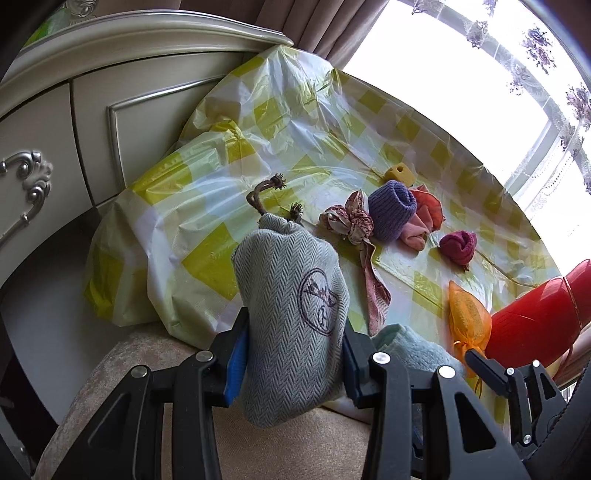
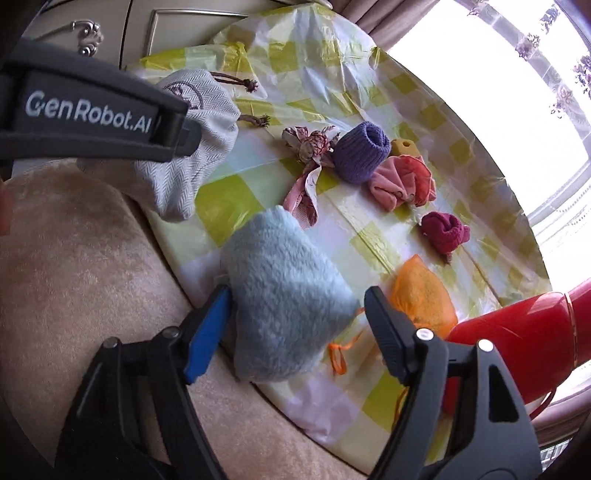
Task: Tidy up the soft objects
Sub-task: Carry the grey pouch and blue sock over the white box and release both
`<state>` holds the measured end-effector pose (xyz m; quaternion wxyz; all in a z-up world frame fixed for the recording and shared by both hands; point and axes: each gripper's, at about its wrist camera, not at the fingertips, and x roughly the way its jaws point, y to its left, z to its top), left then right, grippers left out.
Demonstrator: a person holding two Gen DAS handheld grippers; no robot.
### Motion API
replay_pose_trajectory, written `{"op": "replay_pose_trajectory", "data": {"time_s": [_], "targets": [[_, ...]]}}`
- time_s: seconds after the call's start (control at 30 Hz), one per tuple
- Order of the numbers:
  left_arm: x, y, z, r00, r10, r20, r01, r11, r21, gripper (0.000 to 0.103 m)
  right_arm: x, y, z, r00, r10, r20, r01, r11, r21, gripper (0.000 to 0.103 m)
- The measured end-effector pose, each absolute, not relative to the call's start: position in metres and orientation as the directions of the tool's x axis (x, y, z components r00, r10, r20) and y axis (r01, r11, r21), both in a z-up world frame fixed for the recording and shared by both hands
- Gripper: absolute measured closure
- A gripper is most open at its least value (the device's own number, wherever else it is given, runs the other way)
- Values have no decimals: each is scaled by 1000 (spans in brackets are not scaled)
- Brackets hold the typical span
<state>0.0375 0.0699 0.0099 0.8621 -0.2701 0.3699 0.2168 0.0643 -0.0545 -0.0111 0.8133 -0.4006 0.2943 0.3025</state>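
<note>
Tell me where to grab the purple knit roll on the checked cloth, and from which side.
Grip the purple knit roll across its round ribbed body, coming from above with the fingers on its two curved sides. It lies on its side with the open end facing the window, so the soft walls should squeeze in. Keep clear of the patterned fabric bundle and the pink cloth close beside it.

A home room: an ornate cream cabinet (image 1: 110, 122), curtains (image 1: 354, 29) at a bright window (image 1: 461, 92), a checked tablecloth (image 1: 295, 122).

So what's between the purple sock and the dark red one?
A pink cloth lies between the purple sock and the dark red sock, clearest in the right wrist view.
</note>
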Motion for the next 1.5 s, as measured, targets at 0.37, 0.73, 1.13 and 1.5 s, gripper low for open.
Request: {"op": "replay_pose_trajectory", "data": {"time_s": [0.37, 0.73, 1.13, 1.5], "targets": [[16, 80, 7, 636, 161, -755, -588, 735, -338, 59, 63, -69, -1, 607, 287, -741, -754, 502, -423, 19], [14, 82, 5, 643, 166, -748, -591, 729, -346, 59, 93, -35, -27, 502, 302, -810, -833, 422, -359, 60], [5, 74, 24, 683, 205, -701, -570, 750, -336, 59, 51, -63, 19, 613, 468, -637, -780, 489, -391, 74], [9, 16, 48, 762, 73, -644, -390, 845, -365, 59, 56, -146, 45, 635, 446, -631, -689, 696, -203, 74]]}}
